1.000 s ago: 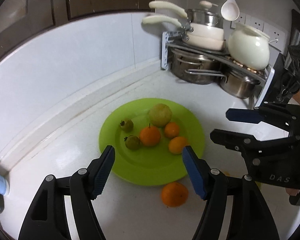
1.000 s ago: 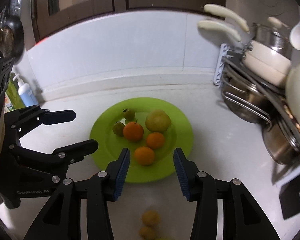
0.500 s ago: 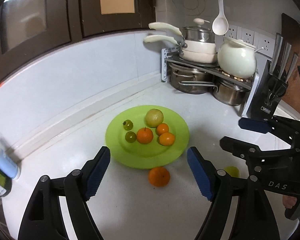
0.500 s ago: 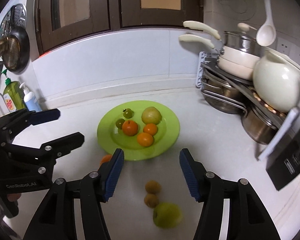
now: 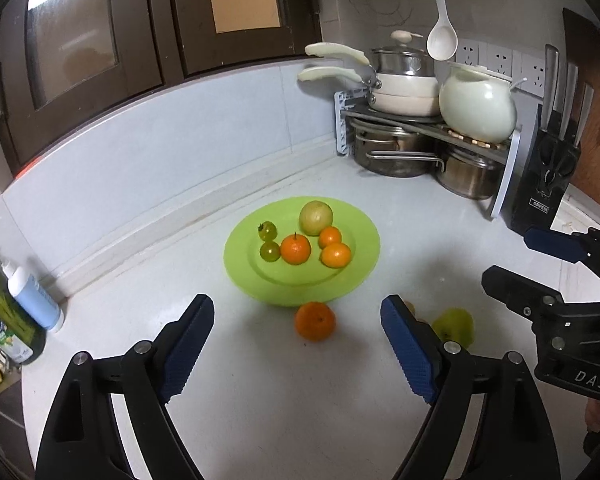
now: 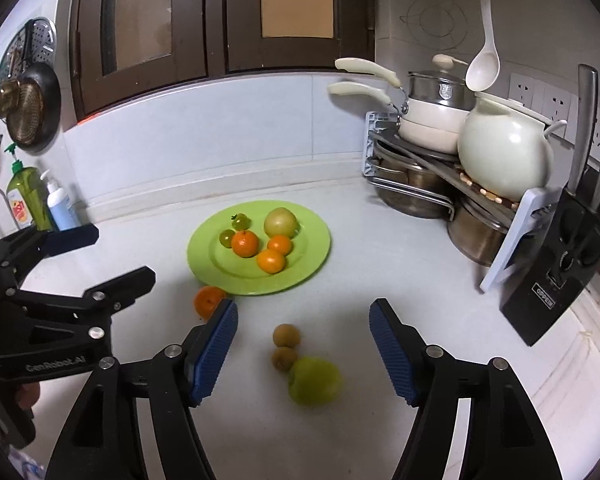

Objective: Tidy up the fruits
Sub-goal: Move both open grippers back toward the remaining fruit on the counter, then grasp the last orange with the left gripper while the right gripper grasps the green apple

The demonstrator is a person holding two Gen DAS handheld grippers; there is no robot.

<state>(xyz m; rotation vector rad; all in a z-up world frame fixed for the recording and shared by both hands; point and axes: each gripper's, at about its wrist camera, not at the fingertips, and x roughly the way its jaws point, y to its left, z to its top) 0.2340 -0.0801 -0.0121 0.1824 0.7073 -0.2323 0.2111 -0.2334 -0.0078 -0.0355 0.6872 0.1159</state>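
A green plate (image 5: 364, 268) (image 6: 312, 256) on the white counter holds a pale round fruit (image 5: 316, 218), three oranges and two small green tomatoes (image 5: 269, 251). A loose orange (image 5: 315, 321) (image 6: 207, 301) lies just in front of the plate. Two small brown fruits (image 6: 286, 335) and a green apple (image 6: 314, 380) (image 5: 454, 325) lie on the counter nearer me. My left gripper (image 5: 298, 354) is open and empty above the loose orange. My right gripper (image 6: 303, 354) is open and empty above the brown fruits and the apple.
A pot rack (image 5: 424, 148) with pans, steel pots and a white kettle (image 6: 504, 156) stands at the back right. A black knife block (image 6: 564, 268) is at the right. Soap bottles (image 5: 16, 312) stand at the left edge. Dark cabinets hang above the backsplash.
Both grippers have pulled back and up from the plate, so more counter shows. The loose orange, brown fruits and green apple have come into view.
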